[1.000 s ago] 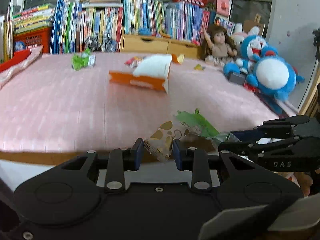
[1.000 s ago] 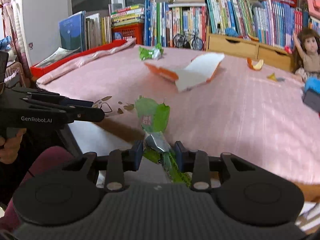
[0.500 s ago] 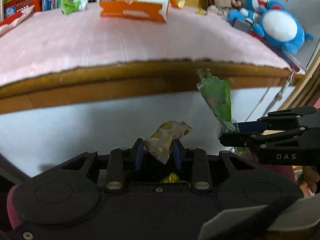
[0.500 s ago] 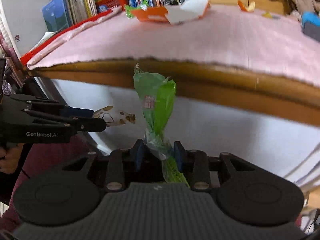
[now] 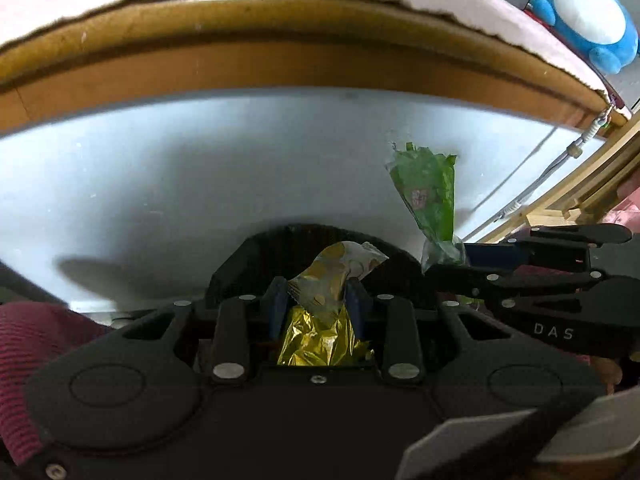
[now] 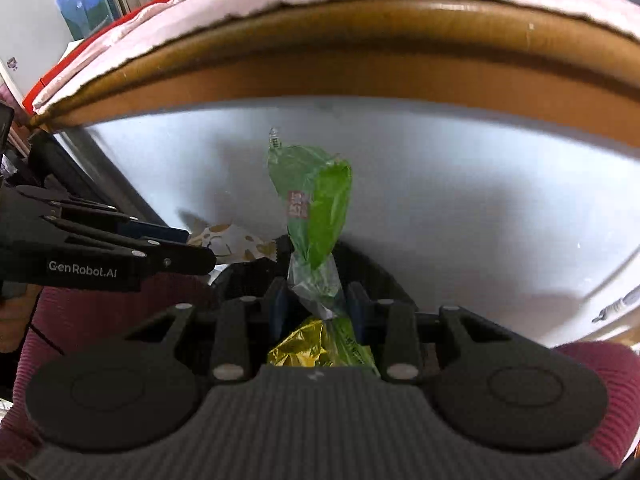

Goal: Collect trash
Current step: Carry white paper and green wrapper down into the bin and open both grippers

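My left gripper (image 5: 316, 300) is shut on a cream wrapper with brown spots (image 5: 338, 272), seen low in the middle of the left wrist view. Under it is the rim of a dark round bin (image 5: 240, 256) with crumpled gold foil (image 5: 320, 340) inside. My right gripper (image 6: 318, 304) is shut on a green plastic wrapper (image 6: 316, 208), whose top stands upright above the jaws. The gold foil (image 6: 300, 346) shows below these jaws too. From each wrist view the other gripper shows at the side: the right gripper (image 5: 452, 264) and the left gripper (image 6: 200, 250), close together over the bin.
The table's wooden edge (image 5: 280, 60) with its pink cover runs overhead, with a white panel (image 5: 160, 184) below it. A blue plush toy (image 5: 580, 12) sits on top at the right, books (image 6: 92, 0) at the left. Red knitted cloth (image 5: 36, 340) of the person flanks the bin.
Both grippers have sunk from table height to below its edge and tilted downward, each still holding its wrapper. The dark bin with gold foil has come into view under them.
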The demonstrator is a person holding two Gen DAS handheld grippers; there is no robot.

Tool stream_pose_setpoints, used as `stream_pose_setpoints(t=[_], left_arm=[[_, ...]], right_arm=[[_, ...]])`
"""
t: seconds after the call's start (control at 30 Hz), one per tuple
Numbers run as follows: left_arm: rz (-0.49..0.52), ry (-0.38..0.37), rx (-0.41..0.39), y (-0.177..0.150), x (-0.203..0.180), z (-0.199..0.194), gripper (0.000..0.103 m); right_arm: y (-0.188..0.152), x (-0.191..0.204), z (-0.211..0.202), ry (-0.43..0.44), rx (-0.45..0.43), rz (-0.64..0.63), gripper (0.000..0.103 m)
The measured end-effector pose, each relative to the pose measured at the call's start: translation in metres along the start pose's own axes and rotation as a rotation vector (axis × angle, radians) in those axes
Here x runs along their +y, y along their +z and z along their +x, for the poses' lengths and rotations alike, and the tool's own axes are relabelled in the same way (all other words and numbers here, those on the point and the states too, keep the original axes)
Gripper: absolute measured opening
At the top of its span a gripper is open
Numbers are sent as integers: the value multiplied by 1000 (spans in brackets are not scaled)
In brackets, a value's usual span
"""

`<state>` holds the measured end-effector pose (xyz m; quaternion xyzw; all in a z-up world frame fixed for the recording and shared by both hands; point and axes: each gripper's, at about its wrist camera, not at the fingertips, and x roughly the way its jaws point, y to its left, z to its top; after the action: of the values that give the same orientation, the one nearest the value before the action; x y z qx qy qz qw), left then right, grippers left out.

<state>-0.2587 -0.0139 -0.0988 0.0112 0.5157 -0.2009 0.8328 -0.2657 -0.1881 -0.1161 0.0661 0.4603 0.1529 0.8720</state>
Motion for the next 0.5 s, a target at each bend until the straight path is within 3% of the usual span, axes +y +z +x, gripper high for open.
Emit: stream_pose_setpoints(t=[0.27,0.3,0.37,0.4,0.5], left_arm=[[-2,6,31,0,0,5,33],[-1,11,32,0,0,5,36],[2,19,32,1,0,5,44],[2,26,32,0,-2,6,51],[2,43,35,1,-3,7,56]], right_arm=[[-4,5,6,6,22,-5,42],[-4,5,6,5,22,-6,44],[-1,8,8,5,22,-5,56],[0,9,9,6,21,-4,56],[1,6,8,2,18,-2,57]])
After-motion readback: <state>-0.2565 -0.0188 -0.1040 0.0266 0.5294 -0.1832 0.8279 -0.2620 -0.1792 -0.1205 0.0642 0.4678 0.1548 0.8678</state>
